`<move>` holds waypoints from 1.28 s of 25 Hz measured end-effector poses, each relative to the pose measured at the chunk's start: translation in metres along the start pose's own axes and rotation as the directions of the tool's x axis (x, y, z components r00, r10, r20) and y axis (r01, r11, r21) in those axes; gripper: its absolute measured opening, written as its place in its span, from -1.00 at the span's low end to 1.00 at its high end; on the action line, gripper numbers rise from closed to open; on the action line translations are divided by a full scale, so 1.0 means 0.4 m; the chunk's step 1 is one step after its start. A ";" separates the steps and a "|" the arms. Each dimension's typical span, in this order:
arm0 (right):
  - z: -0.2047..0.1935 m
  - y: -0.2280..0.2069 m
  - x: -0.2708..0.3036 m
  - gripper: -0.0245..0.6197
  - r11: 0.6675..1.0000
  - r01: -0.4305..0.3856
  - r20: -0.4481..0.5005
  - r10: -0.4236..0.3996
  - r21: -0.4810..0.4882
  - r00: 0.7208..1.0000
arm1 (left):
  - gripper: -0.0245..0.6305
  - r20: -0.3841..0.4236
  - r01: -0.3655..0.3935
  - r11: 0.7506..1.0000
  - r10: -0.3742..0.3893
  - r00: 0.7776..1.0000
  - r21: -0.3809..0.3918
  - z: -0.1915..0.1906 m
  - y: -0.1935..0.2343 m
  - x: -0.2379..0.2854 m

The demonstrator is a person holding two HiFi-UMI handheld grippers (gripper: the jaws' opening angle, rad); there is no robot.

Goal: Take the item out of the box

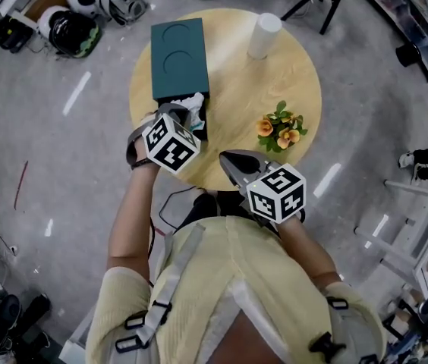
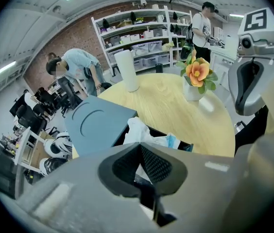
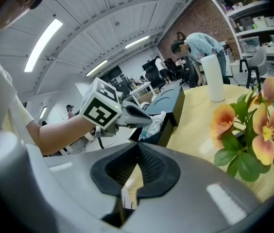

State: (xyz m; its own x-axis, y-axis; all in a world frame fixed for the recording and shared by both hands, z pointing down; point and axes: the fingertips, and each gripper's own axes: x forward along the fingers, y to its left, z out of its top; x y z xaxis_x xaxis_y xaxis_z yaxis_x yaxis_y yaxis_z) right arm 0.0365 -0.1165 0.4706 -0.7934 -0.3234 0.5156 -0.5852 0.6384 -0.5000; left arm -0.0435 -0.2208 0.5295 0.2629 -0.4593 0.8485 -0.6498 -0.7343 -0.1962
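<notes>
A dark teal box [image 1: 177,59] lies on the round wooden table [image 1: 238,89], its near end open. A crumpled white item [image 1: 194,102] with a bit of blue sticks up out of that opening. My left gripper [image 1: 190,115] is at the open end, its jaws shut with the white item [image 2: 138,129] pinched at their tips. In the right gripper view the left gripper's tips meet that white item [image 3: 157,120] just above the box [image 3: 170,100]. My right gripper [image 1: 226,158] hovers over the table's near edge, shut and holding nothing.
A small pot of orange flowers [image 1: 281,130] stands right of the box, close to the right gripper. A white cylinder [image 1: 264,35] stands at the table's far side. Helmets [image 1: 85,10] lie on the floor at the far left. A person [image 2: 78,64] bends over beyond the table.
</notes>
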 end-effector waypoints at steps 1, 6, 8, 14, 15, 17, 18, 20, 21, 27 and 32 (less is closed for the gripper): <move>0.002 0.005 -0.001 -0.91 1.000 0.002 0.001 -0.002 -0.004 1.000 | -0.91 0.010 -0.001 1.000 0.001 1.000 -0.002 0.003 0.001 -0.011; 0.006 0.019 -0.009 -0.91 1.000 0.016 0.008 -0.016 -0.018 1.000 | -0.91 0.068 -0.015 1.000 0.016 0.998 -0.014 0.017 0.005 -0.071; 0.007 0.025 -0.014 -0.91 0.999 0.023 0.012 -0.023 -0.022 1.000 | -0.91 0.098 -0.019 0.999 0.022 0.995 -0.026 0.021 0.003 -0.100; 0.019 0.040 -0.027 -0.91 0.998 0.047 0.028 -0.046 -0.041 0.999 | -0.91 0.178 -0.044 0.997 0.054 0.983 -0.061 0.022 0.003 -0.189; 0.020 0.043 -0.029 -0.91 0.998 0.050 0.030 -0.049 -0.043 0.998 | -0.91 0.192 -0.047 0.997 0.059 0.980 -0.069 0.022 0.003 -0.204; 0.019 0.048 -0.033 -0.91 0.997 0.057 0.035 -0.055 -0.046 0.998 | -0.91 0.216 -0.052 0.995 0.069 0.974 -0.082 0.021 0.003 -0.230; 0.019 0.049 -0.035 -0.91 0.997 0.060 0.037 -0.059 -0.047 0.998 | -0.91 0.226 -0.055 0.995 0.074 0.971 -0.087 0.020 0.003 -0.242; 0.019 0.052 -0.039 -0.91 0.997 0.068 0.044 -0.065 -0.049 0.997 | -0.91 0.246 -0.060 0.993 0.083 0.966 -0.102 0.014 0.002 -0.265; 0.021 0.054 -0.041 -0.91 0.996 0.072 0.048 -0.070 -0.049 0.996 | -0.91 0.257 -0.061 0.992 0.088 0.962 -0.112 0.011 0.003 -0.277; 0.031 0.060 -0.054 -0.91 0.994 0.100 0.075 -0.096 -0.049 0.993 | -0.91 0.312 -0.051 0.984 0.104 0.944 -0.173 -0.020 -0.001 -0.336; 0.032 0.061 -0.064 -0.91 0.991 0.124 0.092 -0.119 -0.049 0.989 | -0.91 0.339 -0.022 0.974 0.099 0.936 -0.224 -0.051 -0.018 -0.367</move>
State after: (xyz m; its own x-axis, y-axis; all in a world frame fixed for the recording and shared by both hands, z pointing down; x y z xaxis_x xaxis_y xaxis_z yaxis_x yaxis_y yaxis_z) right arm 0.0405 -0.1014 0.4361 -0.7300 -0.4603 0.5052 -0.6702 0.6269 -0.3972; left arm -0.0919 -0.1377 0.4163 0.4238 -0.6716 0.6078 -0.7983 -0.5939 -0.0996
